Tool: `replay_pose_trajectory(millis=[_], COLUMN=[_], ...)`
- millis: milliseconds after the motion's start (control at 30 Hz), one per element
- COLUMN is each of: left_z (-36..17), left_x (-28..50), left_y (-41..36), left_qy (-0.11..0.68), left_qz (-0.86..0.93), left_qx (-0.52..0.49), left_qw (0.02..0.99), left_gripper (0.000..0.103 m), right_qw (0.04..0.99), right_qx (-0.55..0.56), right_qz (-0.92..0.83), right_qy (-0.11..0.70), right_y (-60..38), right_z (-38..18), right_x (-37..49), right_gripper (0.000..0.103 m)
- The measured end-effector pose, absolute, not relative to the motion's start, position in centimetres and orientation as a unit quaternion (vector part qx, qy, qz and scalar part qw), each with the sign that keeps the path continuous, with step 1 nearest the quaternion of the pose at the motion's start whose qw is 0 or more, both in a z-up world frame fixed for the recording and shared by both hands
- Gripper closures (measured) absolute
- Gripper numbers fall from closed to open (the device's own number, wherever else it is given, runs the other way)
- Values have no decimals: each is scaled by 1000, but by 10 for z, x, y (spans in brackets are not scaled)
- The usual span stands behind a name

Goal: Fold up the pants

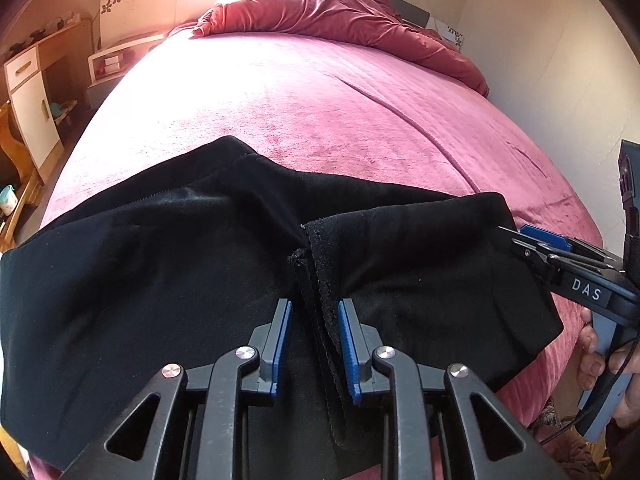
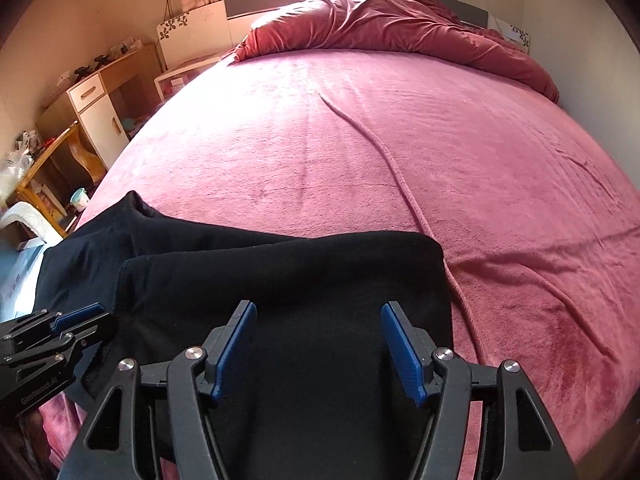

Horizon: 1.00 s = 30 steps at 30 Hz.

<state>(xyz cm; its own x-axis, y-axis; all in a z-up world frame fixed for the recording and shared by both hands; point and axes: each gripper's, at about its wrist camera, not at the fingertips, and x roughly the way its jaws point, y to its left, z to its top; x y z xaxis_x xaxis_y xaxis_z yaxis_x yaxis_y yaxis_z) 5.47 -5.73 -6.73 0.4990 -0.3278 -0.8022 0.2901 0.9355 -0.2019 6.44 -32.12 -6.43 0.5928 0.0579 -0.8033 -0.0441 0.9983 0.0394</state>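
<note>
Black pants (image 1: 168, 264) lie across the near edge of a bed with a pink plush cover (image 1: 320, 100). A folded-over layer (image 1: 424, 264) lies on the right part, its raw hem edge running down the middle. My left gripper (image 1: 314, 346) is open, with the hem edge between its blue pads, just above the cloth. My right gripper (image 2: 318, 346) is open over the folded layer (image 2: 304, 280), holding nothing. The right gripper also shows at the right in the left wrist view (image 1: 560, 252); the left one shows at the lower left in the right wrist view (image 2: 76, 316).
A crumpled red duvet (image 2: 400, 28) lies at the head of the bed. A wooden desk with white drawers (image 2: 100, 100) and a chair (image 2: 52, 168) stand to the left. A wall runs along the bed's right side. A long crease (image 2: 380, 152) crosses the cover.
</note>
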Motion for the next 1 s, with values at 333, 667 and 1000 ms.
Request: replay_pose_trajectory(millis=[333, 667, 1000], left_z=[-65, -66, -63], left_x=[46, 44, 38], left_y=[-40, 22, 61], left_qy=[465, 483, 480], left_qz=[-153, -100, -64], left_qx=[-27, -107, -136], left_qw=[872, 864, 864], left_gripper=[78, 78, 78], right_qw=[879, 853, 842], right_qx=[10, -21, -69], right_qz=[107, 205, 216], right_qy=[465, 480, 489], right_y=[-287, -223, -184], right_z=[-67, -76, -93], right_x=[37, 13, 20], right_gripper=[39, 39, 93])
